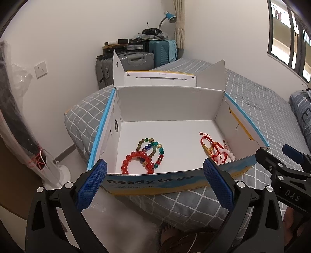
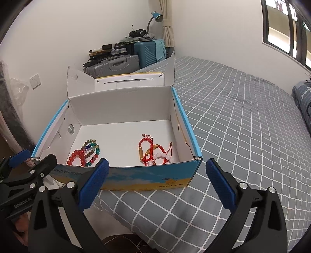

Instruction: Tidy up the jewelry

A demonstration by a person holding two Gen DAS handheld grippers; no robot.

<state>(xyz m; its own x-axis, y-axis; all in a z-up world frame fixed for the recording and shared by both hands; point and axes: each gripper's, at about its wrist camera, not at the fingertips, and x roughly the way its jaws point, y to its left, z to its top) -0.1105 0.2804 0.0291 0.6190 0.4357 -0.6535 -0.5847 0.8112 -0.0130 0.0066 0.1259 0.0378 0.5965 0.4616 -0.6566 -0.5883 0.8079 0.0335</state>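
Bracelets (image 1: 144, 155) lie in box (image 2: 120, 101); both tools (image 1: 155, 175) (image 2: 157, 175) gape empty; only left view shows foot (image 1: 167, 237).

One open cardboard box (image 2: 136, 179) is on the bed (image 2: 243, 120); in it, two beaded bracelets, one red (image 2: 76, 156) and one multicoloured (image 2: 93, 148); at least three red cord bracelets (image 2: 153, 150), tangled together; two suitcases (image 2: 116, 64); one desk lamp (image 2: 155, 16).

Even, soft indoor light with daylight from the window (image 1: 287, 33) far right; sharp centre, strong fisheye bending, dark vignetted corners.
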